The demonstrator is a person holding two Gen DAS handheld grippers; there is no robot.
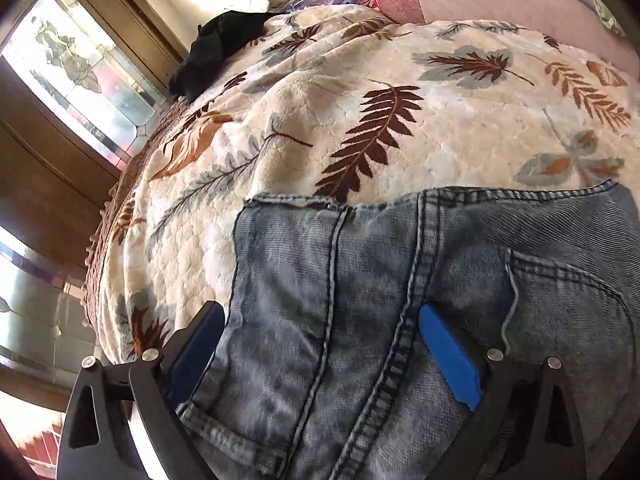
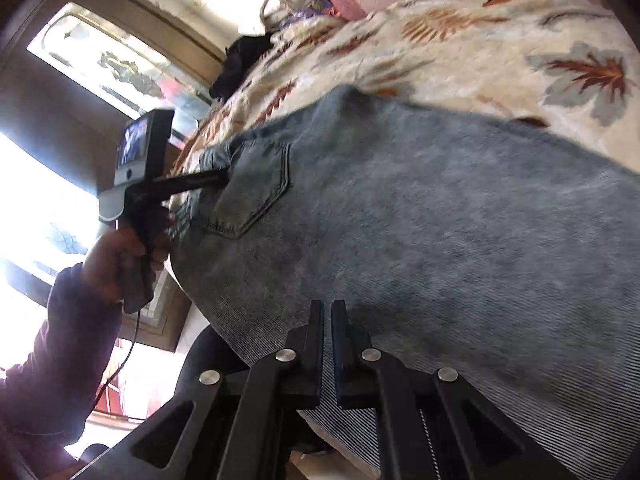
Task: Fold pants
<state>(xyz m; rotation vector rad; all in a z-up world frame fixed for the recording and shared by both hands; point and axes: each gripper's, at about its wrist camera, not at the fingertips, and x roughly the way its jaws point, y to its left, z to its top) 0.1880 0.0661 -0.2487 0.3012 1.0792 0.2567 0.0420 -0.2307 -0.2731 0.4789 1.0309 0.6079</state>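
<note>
1. Your left gripper (image 1: 320, 334) is tilted down over the jeans (image 1: 400, 300) with its jaws spread wide. Denim sits between the blue pads (image 1: 448, 356) but neither one is pressing on it.
2. The jeans lie flat on a cream blanket (image 1: 360, 92) with a brown and grey leaf print; their stitched seams run up between your fingers.
3. A pocket seam (image 1: 560, 272) shows just right of the right pad.
4. Way off at the far left edge of the blanket there's a crumpled black garment (image 1: 216, 52).
5. Wooden doors with glass panels (image 1: 80, 68) fill the left side.
</note>
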